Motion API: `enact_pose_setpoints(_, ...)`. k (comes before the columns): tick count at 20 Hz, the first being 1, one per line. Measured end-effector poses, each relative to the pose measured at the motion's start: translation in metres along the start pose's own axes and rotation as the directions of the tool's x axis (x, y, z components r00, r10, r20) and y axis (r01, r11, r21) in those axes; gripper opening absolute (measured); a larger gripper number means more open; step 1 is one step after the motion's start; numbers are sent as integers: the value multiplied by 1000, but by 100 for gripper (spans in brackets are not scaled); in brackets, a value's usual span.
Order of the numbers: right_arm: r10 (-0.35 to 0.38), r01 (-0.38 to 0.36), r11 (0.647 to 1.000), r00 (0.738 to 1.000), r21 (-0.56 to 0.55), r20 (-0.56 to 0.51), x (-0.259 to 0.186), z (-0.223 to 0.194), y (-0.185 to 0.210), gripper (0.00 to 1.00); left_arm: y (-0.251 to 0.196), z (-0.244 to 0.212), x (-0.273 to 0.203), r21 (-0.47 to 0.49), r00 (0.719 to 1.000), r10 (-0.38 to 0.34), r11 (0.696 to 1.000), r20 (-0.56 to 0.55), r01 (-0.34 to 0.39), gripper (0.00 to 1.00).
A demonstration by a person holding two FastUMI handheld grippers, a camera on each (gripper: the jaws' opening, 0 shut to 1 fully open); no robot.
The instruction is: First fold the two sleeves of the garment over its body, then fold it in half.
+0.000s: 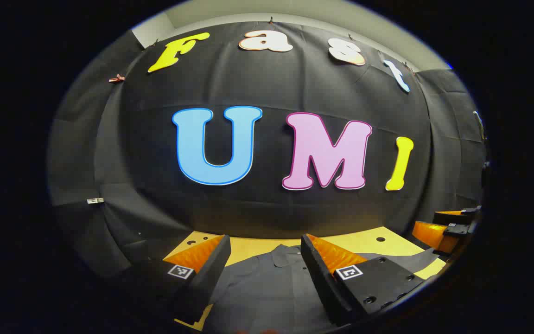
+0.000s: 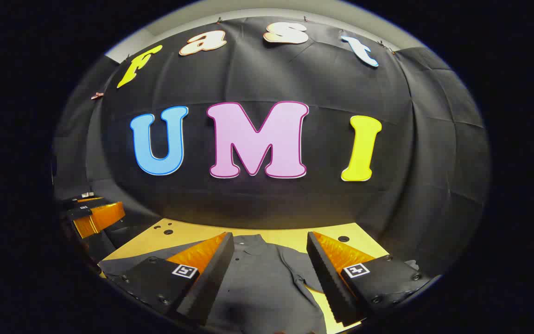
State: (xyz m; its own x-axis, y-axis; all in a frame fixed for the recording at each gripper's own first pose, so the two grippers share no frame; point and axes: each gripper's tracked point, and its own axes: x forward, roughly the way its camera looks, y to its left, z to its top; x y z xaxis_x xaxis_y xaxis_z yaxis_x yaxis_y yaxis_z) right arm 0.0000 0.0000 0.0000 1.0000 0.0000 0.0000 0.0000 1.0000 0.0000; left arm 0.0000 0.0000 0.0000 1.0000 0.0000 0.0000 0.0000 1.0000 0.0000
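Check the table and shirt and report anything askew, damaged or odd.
Nothing stands out. The dark shirt lies flat on the yellow table, collar toward the wall, not yet folded. Left gripper and right gripper hang open above it.

**Two handheld grippers**

The left gripper has two wedge-shaped fingers with ridged inner faces. Each finger carries a small square black-and-white marker and round screw heads on its block. The right gripper is built the same way.
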Motion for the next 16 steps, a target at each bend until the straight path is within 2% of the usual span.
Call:
enact_pose_setpoints(5,16,-16,1000,1000,-21,11,3,6,2,98,3,11,-1,-72,999,-3,997,-32,0,95)
enact_pose_setpoints(9,18,-18,1000,1000,-15,5,6,5,-1,98,18,34,5,-74,1000,14,997,-19,-15,95)
enact_pose_setpoints(12,17,-17,1000,1000,-4,-7,9,2,-5,98,28,28,5,-52,999,37,998,-30,-39,96)
enact_pose_setpoints(16,12,-11,1000,1000,14,-27,11,-4,-13,98,28,8,0,-100,996,60,993,-64,-66,96)
